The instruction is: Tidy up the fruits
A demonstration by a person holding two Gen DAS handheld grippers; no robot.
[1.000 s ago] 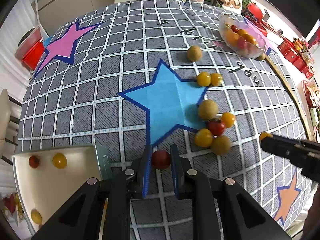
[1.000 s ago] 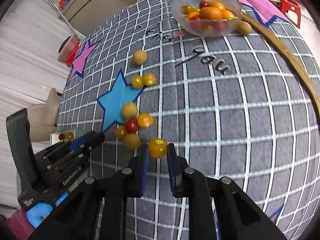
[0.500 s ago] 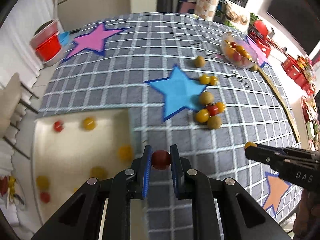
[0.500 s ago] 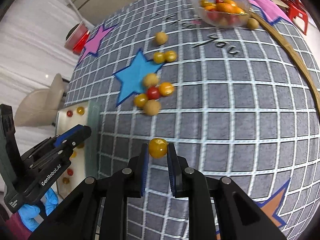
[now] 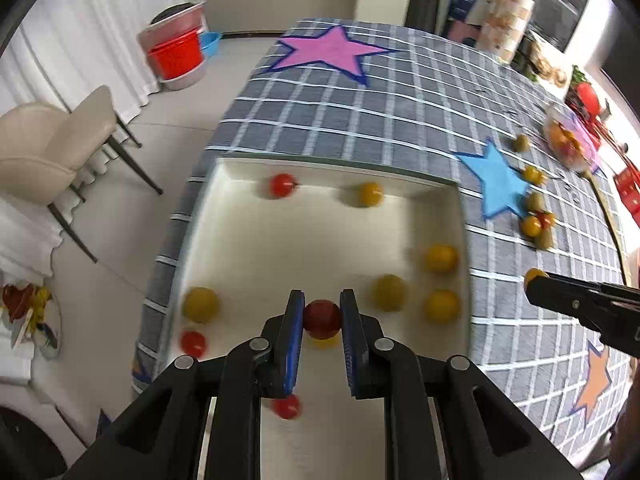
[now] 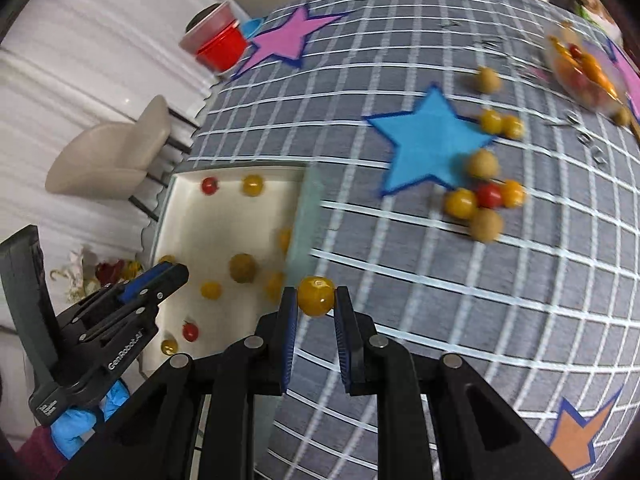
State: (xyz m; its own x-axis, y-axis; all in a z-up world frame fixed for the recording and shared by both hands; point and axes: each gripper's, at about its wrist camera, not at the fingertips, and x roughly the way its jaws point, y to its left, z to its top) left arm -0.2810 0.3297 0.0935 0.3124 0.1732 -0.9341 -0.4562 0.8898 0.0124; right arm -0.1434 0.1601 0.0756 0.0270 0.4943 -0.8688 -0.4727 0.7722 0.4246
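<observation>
My left gripper (image 5: pixel 321 316) is shut on a red cherry tomato (image 5: pixel 322 319) and holds it above the white tray (image 5: pixel 332 160), which has several red and yellow tomatoes in it. My right gripper (image 6: pixel 315 300) is shut on a yellow cherry tomato (image 6: pixel 316 295) above the cloth, just right of the tray (image 6: pixel 182 216). It also shows in the left wrist view (image 5: pixel 534 278) at the right. The left gripper shows in the right wrist view (image 6: pixel 168 274) over the tray. A loose cluster of fruits (image 6: pixel 482 200) lies by the blue star.
A clear bowl of fruits (image 6: pixel 584 72) stands at the far right of the checked tablecloth (image 6: pixel 440 280). Two yellow tomatoes (image 6: pixel 500 123) and a brownish fruit (image 6: pixel 489 79) lie near it. A beige chair (image 5: pixel 52 148) and red bucket (image 5: pixel 176 56) stand off the table's left.
Both grippers have moved left toward the tray, each keeping its tomato. The left one is now over the tray's inside; the right one is near the tray's right wall.
</observation>
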